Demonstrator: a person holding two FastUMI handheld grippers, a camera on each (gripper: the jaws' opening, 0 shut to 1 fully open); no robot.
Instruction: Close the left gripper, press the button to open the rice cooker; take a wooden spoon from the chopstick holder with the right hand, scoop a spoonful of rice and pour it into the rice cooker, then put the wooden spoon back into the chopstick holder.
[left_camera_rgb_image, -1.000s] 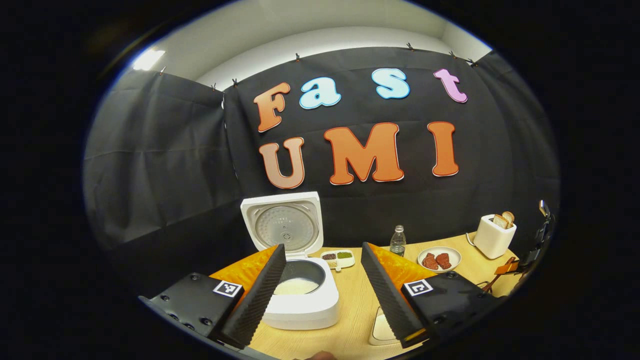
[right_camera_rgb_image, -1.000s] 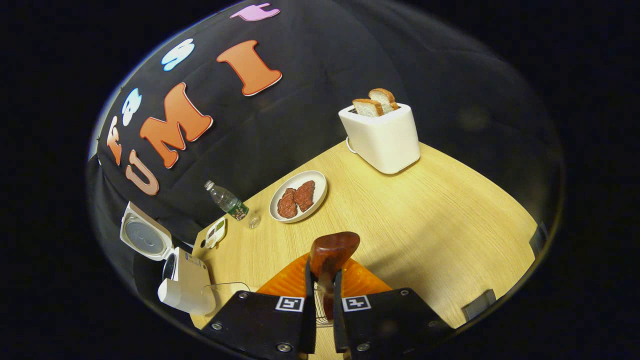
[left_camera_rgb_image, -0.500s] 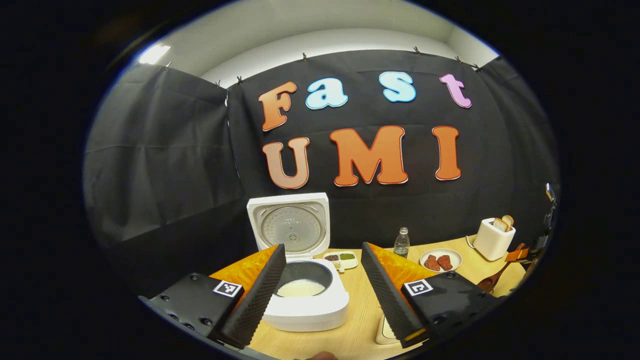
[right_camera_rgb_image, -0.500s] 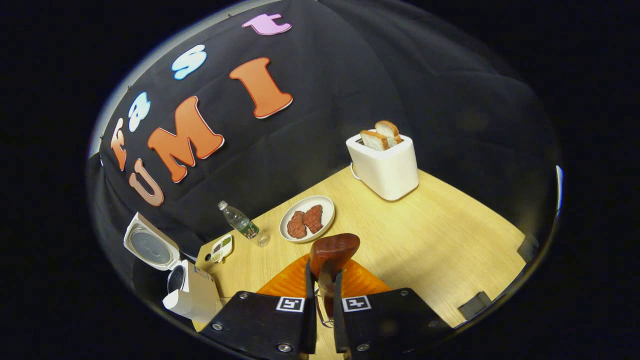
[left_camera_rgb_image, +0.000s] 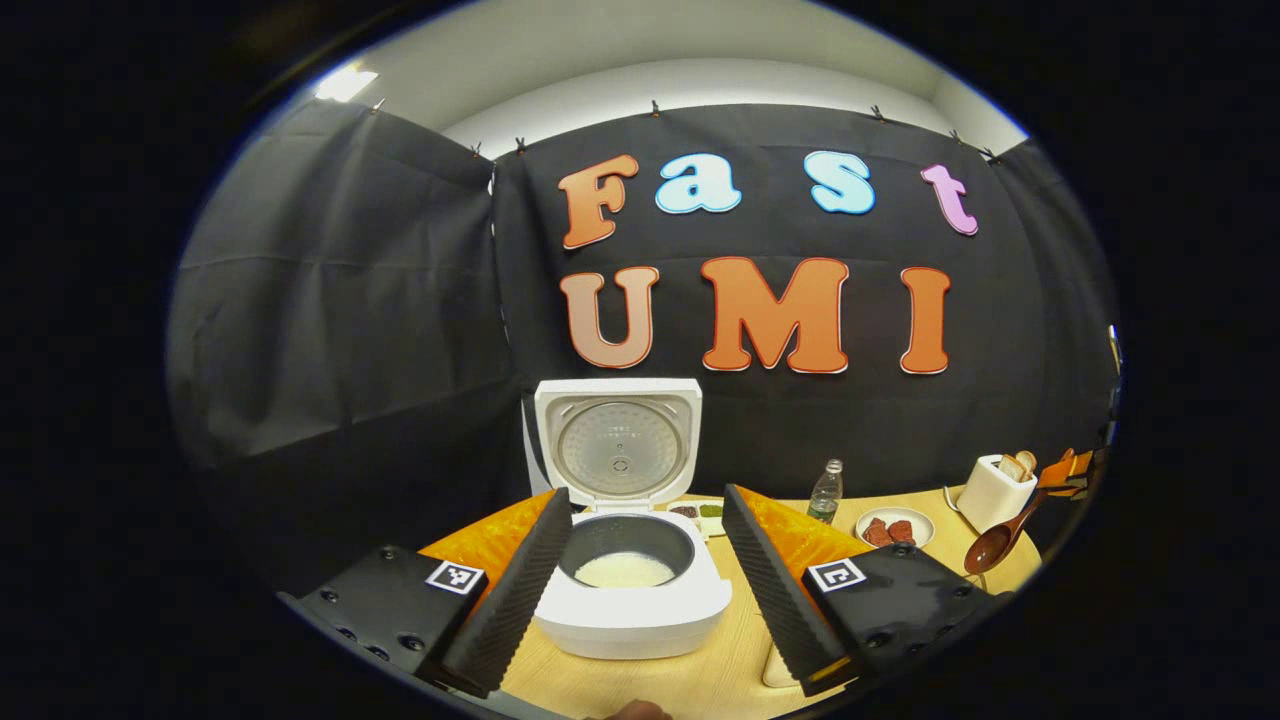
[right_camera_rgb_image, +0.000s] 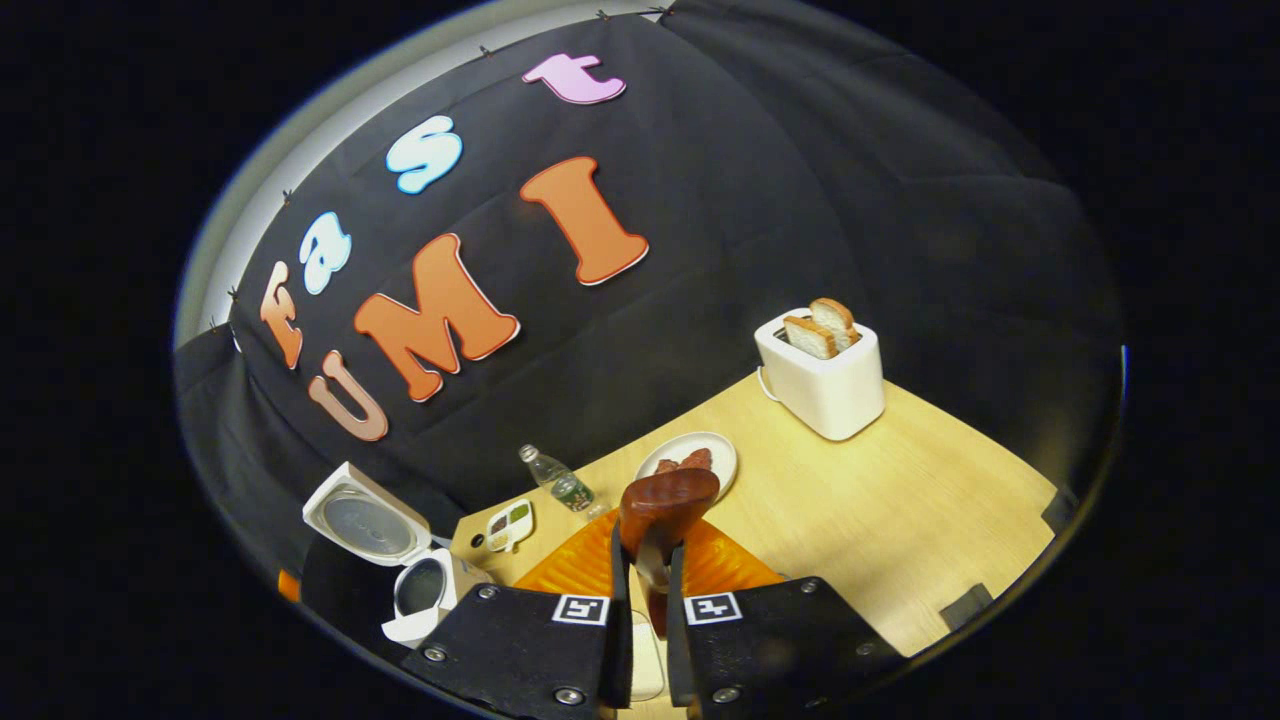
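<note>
The white rice cooker (left_camera_rgb_image: 640, 610) stands open, its lid (left_camera_rgb_image: 618, 445) upright at the back and white rice (left_camera_rgb_image: 625, 570) in the pot. My left gripper (left_camera_rgb_image: 645, 492) is open just in front of it, one finger on each side of the pot, holding nothing. My right gripper (right_camera_rgb_image: 648, 560) is shut on the wooden spoon (right_camera_rgb_image: 665, 495), whose brown bowl sticks up past the fingertips. In the left gripper view the wooden spoon (left_camera_rgb_image: 990, 545) hangs bowl-down at the far right, above the table. The rice cooker (right_camera_rgb_image: 425, 590) lies low to the left in the right gripper view.
On the wooden table (right_camera_rgb_image: 900, 510) stand a white toaster (right_camera_rgb_image: 825, 380) with bread slices, a plate of meat (right_camera_rgb_image: 690, 460), a small water bottle (right_camera_rgb_image: 560, 485) and a little divided dish (right_camera_rgb_image: 508, 523). A white object (left_camera_rgb_image: 778, 668) peeks out beside my left gripper's right finger.
The right gripper has risen and swung with the spoon; the table looks farther and the cooker shows more. The left gripper shifted left, so the cooker sits more central between its fingers.
</note>
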